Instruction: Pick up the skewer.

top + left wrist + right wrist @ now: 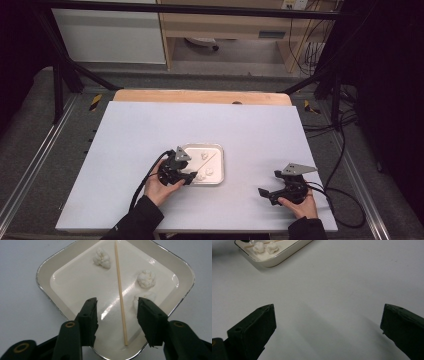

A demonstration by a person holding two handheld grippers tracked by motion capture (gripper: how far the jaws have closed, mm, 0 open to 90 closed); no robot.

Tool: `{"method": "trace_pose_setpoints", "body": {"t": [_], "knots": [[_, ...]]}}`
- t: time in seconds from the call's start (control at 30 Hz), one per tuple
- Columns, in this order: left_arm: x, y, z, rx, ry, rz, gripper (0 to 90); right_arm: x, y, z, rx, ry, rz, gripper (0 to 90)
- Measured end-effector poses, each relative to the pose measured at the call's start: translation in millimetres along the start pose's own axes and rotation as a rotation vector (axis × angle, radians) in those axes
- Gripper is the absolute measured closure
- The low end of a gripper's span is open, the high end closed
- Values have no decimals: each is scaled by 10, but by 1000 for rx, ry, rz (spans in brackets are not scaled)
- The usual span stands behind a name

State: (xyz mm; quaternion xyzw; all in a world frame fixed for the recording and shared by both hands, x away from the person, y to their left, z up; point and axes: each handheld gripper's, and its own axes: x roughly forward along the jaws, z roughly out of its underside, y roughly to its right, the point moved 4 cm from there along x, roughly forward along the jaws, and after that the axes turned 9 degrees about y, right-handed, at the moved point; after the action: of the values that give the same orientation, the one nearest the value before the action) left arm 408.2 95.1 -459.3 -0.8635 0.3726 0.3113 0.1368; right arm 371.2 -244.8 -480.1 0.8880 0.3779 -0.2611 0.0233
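Wooden skewer (pixel 120 292) lies diagonally in tray (pixel 45 272) w/ three white lumps, between left gripper (pixel 117 312) pads, half-open, nothing held; lower, centre, close square on it; right gripper (pixel 328 322) wide open, empty, over table (pixel 337 277).

skewer (pixel 120 290): thin pale wooden stick | lies flat, diagonal across tray (pixel 47 267) | tray: shallow white square, silver rim | three white puffy lumps (pixel 102 258) inside
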Motion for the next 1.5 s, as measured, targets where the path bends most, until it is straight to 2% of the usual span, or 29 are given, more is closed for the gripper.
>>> {"method": "trace_pose_setpoints", "body": {"t": [0.17, 0.3, 0.5, 0.8, 1.0, 1.27, 1.5], "knots": [[45, 22, 24, 4, -13, -13, 612, -4, 1, -3, 0, 2, -2, 7], [69, 49, 34, 0, -14, -2, 671, -1, 2, -1, -2, 0, 0, 7], [90, 78, 47, 4, -18, -8, 746, -4, 2, -3, -1, 1, -2, 7], [109, 114, 58, 12, -3, -27, 803, -5, 1, -6, 0, 4, -2, 7], [114, 127, 63, 13, 5, -43, 873, -4, 0, -6, 1, 4, -3, 7], [109, 125, 76, -17, 18, -51, 879, -5, -3, -6, 3, 4, -4, 7], [103, 116, 95, -35, 41, -38, 885, -5, -4, -6, 3, 5, -6, 7]]}}
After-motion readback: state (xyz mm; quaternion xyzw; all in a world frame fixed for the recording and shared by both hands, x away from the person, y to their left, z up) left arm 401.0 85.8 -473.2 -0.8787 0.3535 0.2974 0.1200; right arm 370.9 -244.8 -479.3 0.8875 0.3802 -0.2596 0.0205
